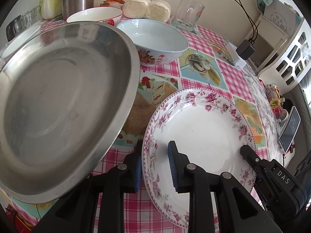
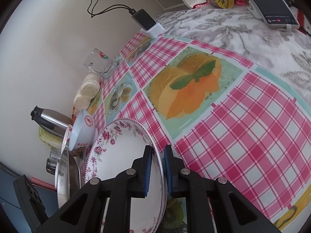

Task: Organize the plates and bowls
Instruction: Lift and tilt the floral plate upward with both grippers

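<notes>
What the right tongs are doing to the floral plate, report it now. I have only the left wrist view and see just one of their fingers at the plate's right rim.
Observer: The right tongs are shut on the floral plate, with one blue pad on its white inside and the other on its underside.
Operator: Give me the plate's attitude from that side.
Observer: In the right wrist view it shows nearly edge-on and tilted, with its well facing the steel pan.
</notes>
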### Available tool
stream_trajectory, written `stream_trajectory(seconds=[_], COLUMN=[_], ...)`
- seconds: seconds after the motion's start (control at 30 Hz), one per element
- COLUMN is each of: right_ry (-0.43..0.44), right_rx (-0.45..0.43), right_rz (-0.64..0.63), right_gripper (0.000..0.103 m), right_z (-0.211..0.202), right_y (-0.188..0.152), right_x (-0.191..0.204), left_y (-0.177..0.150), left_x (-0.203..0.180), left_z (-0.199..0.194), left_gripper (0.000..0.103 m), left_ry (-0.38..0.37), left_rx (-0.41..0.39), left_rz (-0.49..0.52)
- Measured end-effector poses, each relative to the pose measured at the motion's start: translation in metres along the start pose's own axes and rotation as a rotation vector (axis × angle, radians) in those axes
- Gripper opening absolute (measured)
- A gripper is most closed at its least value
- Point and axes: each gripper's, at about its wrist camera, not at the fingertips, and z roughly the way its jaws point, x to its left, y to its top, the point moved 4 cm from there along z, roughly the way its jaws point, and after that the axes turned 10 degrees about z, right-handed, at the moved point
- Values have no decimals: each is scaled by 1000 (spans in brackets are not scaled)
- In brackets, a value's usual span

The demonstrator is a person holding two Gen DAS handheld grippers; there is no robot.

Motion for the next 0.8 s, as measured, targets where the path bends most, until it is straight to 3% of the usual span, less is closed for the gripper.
stream_trajectory(seconds=[0.4,0.57,0.8], right_ry=[-13,-53,-22], right_rx=[-18,-35,-69], right_rz=[-3,-24,45], right_gripper=[14,13,11], right_z=[-9,-17,-34], right_y=[0,-2,4], right_x=[-8,-7,-16], left_y=[-3,0,8], left_x=[-12,-18,-29], left_z=[-1,-7,-21], left_gripper=[26,18,14], left_ry=[14,60,45], left_rx=[6,-9,-58], left_rz=[92,145,199])
